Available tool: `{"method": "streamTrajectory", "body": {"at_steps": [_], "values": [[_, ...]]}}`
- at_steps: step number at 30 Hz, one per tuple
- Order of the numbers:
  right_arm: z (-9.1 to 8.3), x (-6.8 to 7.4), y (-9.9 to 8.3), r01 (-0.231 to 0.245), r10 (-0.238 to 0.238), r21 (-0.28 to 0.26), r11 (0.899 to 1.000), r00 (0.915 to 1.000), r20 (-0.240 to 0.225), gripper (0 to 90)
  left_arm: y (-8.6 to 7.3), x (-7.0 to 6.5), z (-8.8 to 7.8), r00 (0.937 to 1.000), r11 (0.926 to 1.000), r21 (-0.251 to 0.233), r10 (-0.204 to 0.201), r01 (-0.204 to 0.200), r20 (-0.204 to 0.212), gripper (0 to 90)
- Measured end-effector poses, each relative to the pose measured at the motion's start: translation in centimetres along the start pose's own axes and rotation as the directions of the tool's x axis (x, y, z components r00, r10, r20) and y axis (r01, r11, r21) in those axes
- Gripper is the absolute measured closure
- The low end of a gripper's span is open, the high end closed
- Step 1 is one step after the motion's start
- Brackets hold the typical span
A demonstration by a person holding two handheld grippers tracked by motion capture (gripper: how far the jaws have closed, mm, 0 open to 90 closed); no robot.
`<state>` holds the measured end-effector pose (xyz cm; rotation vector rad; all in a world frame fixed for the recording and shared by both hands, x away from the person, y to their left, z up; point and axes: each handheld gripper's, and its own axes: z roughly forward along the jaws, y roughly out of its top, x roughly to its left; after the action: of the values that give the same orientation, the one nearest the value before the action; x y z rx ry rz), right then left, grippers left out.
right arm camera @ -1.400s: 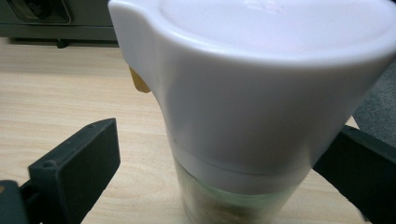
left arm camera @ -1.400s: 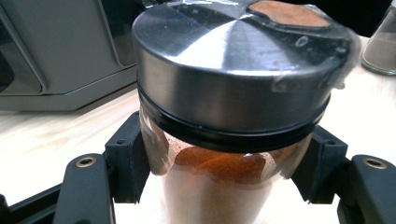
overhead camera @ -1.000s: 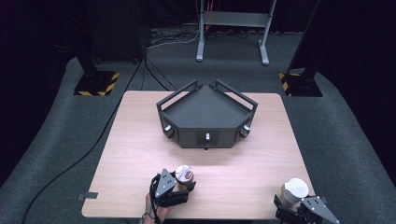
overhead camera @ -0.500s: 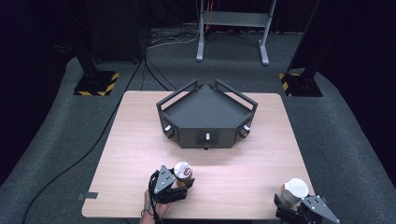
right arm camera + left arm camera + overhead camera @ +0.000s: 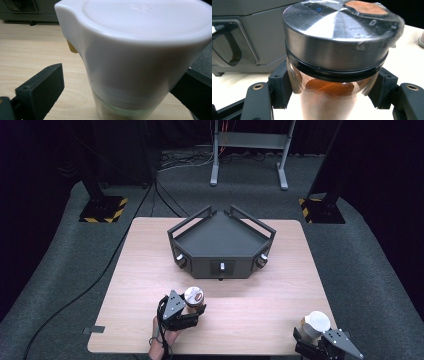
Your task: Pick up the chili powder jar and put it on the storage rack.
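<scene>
Wood table (image 5: 140,270), grey carpet (image 5: 60,270)

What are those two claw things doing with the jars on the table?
A person holds tongs in each hand. The left tongs are clamped on a clear glass jar of reddish-brown powder with a silver metal lid. The right tongs sit around a white-capped glass jar. Behind them stands a dark grey angular tray on the wooden table.

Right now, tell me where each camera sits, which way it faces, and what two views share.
High view: above the table's near side, looking forward and down on the wooden table; a hand shows.
Left gripper view: rides the left gripper, facing the metal-lidded glass jar of red-brown powder.
Right gripper view: rides the right gripper, facing the white-lidded container.
All share the dark grey angular tray.
</scene>
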<state>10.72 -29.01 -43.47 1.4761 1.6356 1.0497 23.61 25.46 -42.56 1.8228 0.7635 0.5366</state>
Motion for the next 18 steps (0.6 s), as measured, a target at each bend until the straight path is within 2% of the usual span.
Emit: {"method": "streamTrajectory", "body": {"at_steps": [18], "values": [[0.0,0.0,0.0,0.003,-0.003,0.005,1.000,1.0000,0.004,0.0,1.0,1.3,0.5,1.0000,0.9999,-0.010,0.002,-0.002,0.001,31.7]]}}
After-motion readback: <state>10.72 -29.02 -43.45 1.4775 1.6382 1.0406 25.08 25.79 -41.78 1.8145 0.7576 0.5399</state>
